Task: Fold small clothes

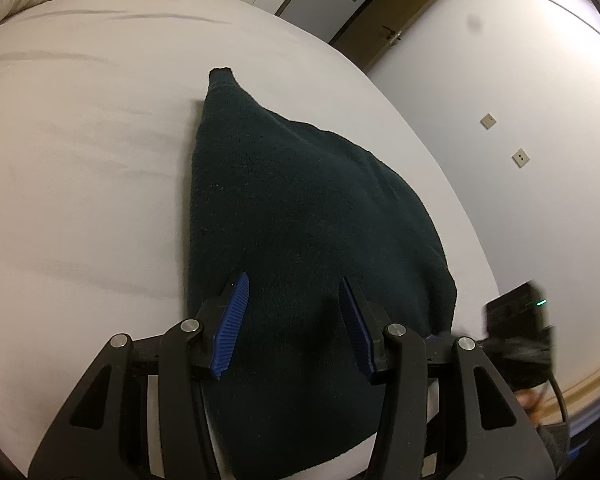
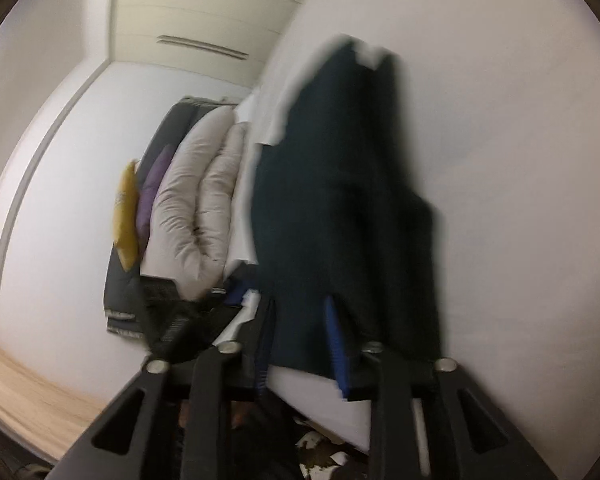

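Note:
A dark green knitted cloth (image 1: 300,208) lies on the white bed (image 1: 80,160), narrowing to a point at its far end. My left gripper (image 1: 294,292) hovers over the cloth's near part. Its blue pads (image 1: 234,320) stand apart and the fabric runs beneath and between them. In the right wrist view, which is rolled and blurred, the same cloth (image 2: 340,200) stretches away from my right gripper (image 2: 300,320). That gripper's blue pads (image 2: 336,340) have drawn in on the cloth's near edge. It also shows as a black blur (image 1: 516,328) at the cloth's right corner.
A rumpled duvet (image 2: 196,208) with a yellow cushion (image 2: 126,216) and a purple one (image 2: 152,196) lies at the head of the bed. A wall with sockets (image 1: 520,158) and a door (image 1: 396,12) runs close along the bed's right edge. Wooden floor (image 2: 28,400) lies below.

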A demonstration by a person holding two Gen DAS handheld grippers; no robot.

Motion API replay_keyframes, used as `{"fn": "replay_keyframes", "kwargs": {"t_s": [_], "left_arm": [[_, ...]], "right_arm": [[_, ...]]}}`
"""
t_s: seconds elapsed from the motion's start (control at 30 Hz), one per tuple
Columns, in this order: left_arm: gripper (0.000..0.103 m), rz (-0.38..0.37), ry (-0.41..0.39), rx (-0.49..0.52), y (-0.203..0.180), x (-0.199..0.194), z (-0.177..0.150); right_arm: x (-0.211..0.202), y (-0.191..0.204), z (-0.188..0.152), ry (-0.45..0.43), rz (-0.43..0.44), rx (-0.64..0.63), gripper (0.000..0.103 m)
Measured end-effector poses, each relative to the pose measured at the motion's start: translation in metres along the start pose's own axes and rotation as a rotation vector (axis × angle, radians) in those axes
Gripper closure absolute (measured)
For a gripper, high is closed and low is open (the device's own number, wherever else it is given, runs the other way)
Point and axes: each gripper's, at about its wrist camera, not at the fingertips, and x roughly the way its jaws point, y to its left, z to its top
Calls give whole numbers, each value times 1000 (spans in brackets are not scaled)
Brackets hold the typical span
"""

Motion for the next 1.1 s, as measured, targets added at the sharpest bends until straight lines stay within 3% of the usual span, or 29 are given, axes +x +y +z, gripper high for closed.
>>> {"fn": "replay_keyframes", "kwargs": {"t_s": [0.1,0.33,0.4,0.43,0.47,0.53,0.57,0.63,0.73,0.77,0.87,0.9,1.0,1.1], "left_arm": [[57,1,-2,15,1,0,-2],[57,-14,-14,-31,7,-10,-3],[56,27,-20,-20,0,-21,-3],[51,51,-27,-3,-5,-27,-4],[49,72,-40,19,-10,-33,-5],[41,136,-97,75,-25,-51,-10],[38,159,-124,97,-31,-58,-12],[22,238,-219,174,-52,-78,-18],[2,353,-373,277,-81,-108,-26],[0,397,-456,311,-92,-121,-30],[0,467,-579,342,-111,-145,-34],[0,489,-599,345,-117,-152,-34],[0,572,-536,373,-129,-157,-27],[0,614,-506,375,-135,-162,-28]], "right_arm": [[-11,-24,-6,-34,114,47,103],[-27,-18,-22,10,89,21,101],[-37,-11,-28,-2,84,6,70],[-41,-5,-32,-13,75,-12,63],[-53,-2,-33,-30,57,-39,50],[-67,13,-40,-62,5,-107,36],[-70,20,-41,-81,-22,-133,35],[-82,40,-39,-134,-72,-208,34],[-96,74,-39,-245,-171,-316,18],[-105,83,-40,-290,-211,-356,13],[-123,121,-50,-462,-332,-481,0],[-131,135,-55,-529,-363,-529,0],[-142,164,-67,-629,-439,-630,0],[-145,186,-76,-683,-502,-713,0]]}}
